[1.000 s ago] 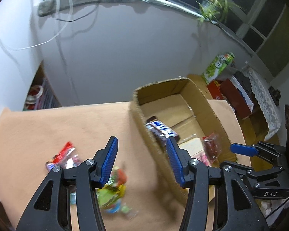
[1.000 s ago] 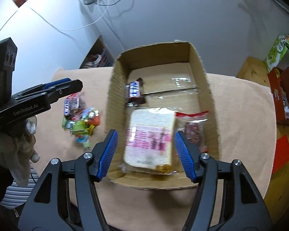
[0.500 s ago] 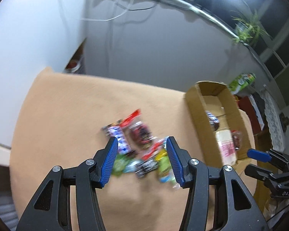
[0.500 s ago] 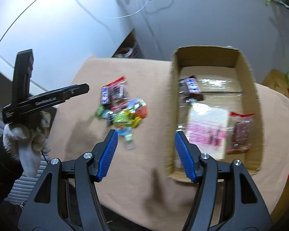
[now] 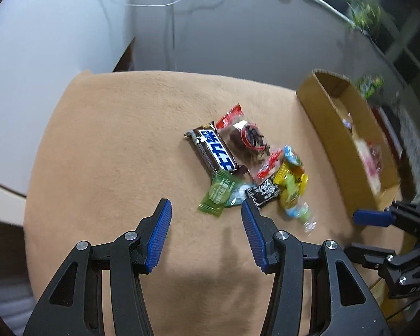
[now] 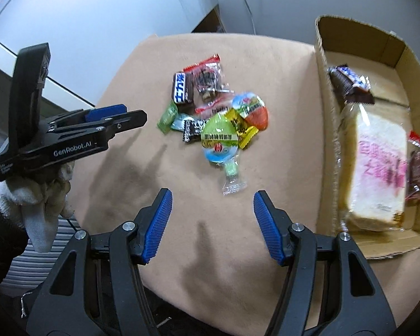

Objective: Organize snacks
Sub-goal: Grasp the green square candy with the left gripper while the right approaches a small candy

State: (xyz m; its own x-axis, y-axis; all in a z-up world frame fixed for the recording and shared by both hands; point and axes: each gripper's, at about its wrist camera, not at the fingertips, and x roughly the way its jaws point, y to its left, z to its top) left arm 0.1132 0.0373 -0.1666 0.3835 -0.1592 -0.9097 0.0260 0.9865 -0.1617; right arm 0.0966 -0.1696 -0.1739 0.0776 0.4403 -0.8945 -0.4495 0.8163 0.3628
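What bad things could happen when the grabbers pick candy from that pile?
The snacks overlap, so the left gripper may pinch the green square candy packet along with the black-and-white wrapper beside it.

The right gripper, empty with jaws closing, is nearest the clear twisted wrapper tail; thin film could slip free.

Both grippers aim at one pile and might collide.

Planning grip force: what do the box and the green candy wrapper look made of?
Box: corrugated cardboard, matte brown, with raw, frayed cut edges. Green candy wrapper: probably thin plastic film, slightly glossy, with crimped ends; blur leaves the finish uncertain.
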